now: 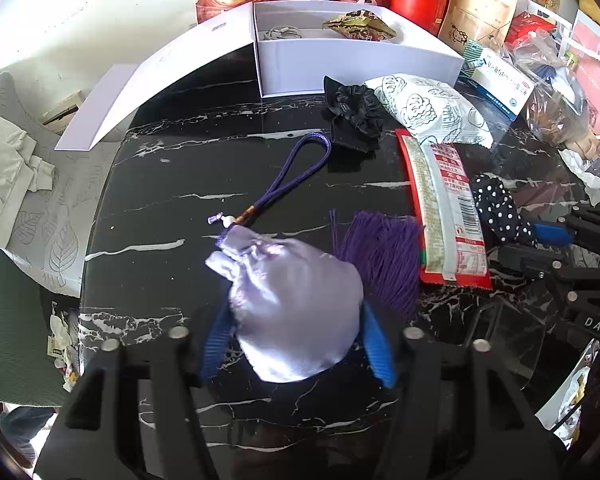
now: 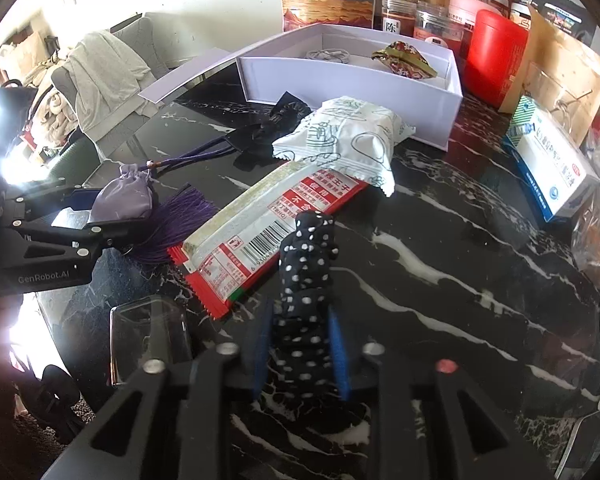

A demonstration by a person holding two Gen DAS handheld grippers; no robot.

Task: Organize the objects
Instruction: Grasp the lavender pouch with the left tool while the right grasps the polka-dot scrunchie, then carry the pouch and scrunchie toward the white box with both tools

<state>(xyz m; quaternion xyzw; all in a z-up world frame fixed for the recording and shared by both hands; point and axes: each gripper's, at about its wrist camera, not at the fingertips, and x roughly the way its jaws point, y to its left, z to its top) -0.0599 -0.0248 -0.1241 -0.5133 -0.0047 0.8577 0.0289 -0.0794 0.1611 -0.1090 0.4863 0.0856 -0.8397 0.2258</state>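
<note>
The left gripper (image 1: 296, 344) is clamped on a lilac satin pouch (image 1: 296, 304) (purple tassel (image 1: 384, 256) trailing) near the black marble table's (image 1: 160, 184) left edge. The right gripper (image 2: 300, 352) pinches a polka-dot cloth (image 2: 306, 280) beside the red snack packet (image 2: 260, 232), the white box (image 2: 380, 92) standing open at the far edge.

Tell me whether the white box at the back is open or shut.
Open. The white box has its lid folded out flat; a gold-patterned packet shows inside.

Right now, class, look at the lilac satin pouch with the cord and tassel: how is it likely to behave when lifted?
The lilac satin pouch probably gives under pressure, as its fabric is creased. Its sheen suggests that it may slip between the left tool's pads. The purple tassel and looped cord would likely dangle and drag.
</note>
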